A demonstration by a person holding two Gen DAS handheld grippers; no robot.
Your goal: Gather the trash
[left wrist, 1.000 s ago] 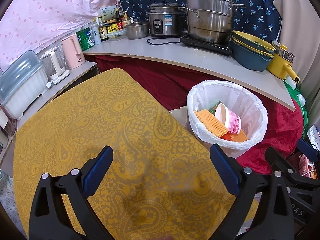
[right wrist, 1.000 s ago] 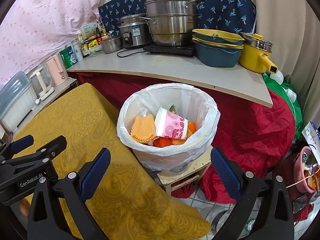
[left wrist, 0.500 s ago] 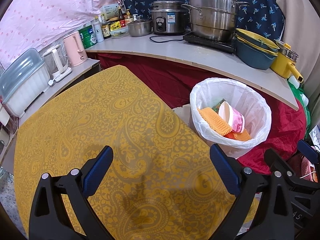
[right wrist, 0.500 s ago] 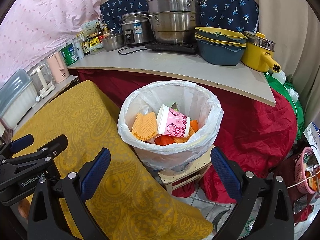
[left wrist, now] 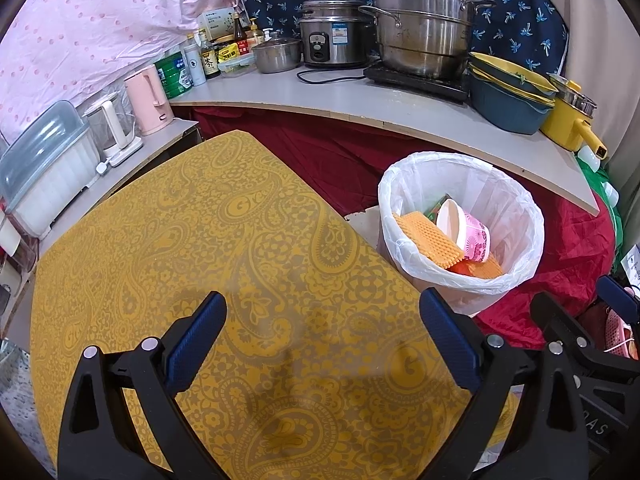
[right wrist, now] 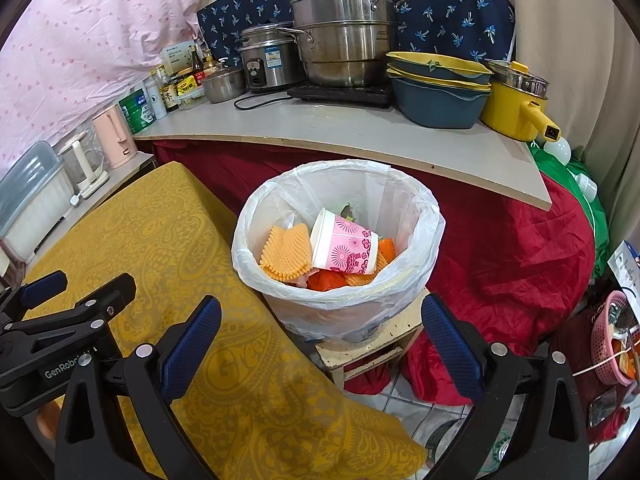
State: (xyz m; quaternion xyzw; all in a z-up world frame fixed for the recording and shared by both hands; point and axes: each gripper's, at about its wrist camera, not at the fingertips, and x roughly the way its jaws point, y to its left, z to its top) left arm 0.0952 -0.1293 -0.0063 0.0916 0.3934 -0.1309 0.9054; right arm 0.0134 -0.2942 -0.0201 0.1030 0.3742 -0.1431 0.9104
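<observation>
Yellow tablecloth point(left wrist: 200, 240), lined bin point(right wrist: 400, 300), lower trash hidden, both tongs point(left wrist: 320, 324) point(right wrist: 320, 320) agape

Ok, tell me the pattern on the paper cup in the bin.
Pink with darker pink flowers, clearest in the right wrist view: paper cup.

Black plastic frames on left gripper point(left wrist: 322, 322) and right gripper point(right wrist: 320, 324), triangular cut-outs in each arm. Dark-blue textured pads point(left wrist: 198, 338) on the fingertips. Silver round screws point(right wrist: 144, 350) at the pivots. White "GenRobo…" lettering point(right wrist: 66, 368) along one body.
</observation>
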